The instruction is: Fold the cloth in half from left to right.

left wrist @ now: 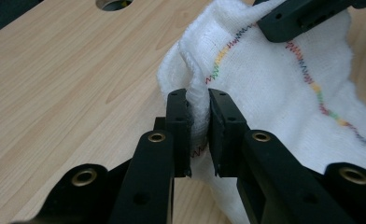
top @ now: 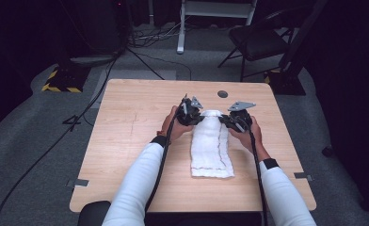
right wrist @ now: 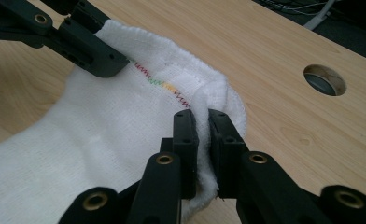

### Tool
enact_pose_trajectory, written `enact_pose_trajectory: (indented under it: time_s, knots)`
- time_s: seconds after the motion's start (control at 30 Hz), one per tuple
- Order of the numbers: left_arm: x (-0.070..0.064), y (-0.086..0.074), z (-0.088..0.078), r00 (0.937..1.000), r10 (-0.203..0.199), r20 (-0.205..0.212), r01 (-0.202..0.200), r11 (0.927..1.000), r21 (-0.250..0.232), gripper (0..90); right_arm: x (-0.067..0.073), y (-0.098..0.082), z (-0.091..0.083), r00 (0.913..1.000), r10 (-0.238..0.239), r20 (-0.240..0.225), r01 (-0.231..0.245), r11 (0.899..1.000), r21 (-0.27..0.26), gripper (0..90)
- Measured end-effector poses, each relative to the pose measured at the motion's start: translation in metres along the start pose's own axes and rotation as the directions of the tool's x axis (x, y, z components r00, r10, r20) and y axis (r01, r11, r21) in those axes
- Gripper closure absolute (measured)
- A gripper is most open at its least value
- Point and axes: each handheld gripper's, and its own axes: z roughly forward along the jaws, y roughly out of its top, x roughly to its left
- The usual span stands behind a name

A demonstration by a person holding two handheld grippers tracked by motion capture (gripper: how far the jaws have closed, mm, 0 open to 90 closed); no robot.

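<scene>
High view shows the white folded cotton towel with a multicoloured zigzag stitch (top: 212,146) lying lengthwise on the light wooden table (top: 126,141), a little toward 3 o'clock from the centre. I hold its far end, at 12 o'clock, with both tools. The left gripper (left wrist: 200,133) is nearly closed, and its pads pinch the towel's corner hem. The right gripper (right wrist: 203,149) is closed the same way on the other far corner.

To do this step well, I think I must lift both corners together and keep them level, so the cloth does not twist. I keep the pinch firm, because the hem is thick and can slip. I should draw the end toward 6 o'clock slowly and keep the edges parallel.
</scene>
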Motion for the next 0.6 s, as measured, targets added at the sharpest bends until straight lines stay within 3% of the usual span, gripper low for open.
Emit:
enact_pose_trajectory:
  time_s: [0.6]
  knots:
    - [-0.026,-0.015,-0.033,0.9935,0.101,0.053,-0.099,0.9944,-0.037,77.5,0.018,-0.013,-0.037,0.995,-0.061,-0.079,0.057,0.996,-0.063,82.8]
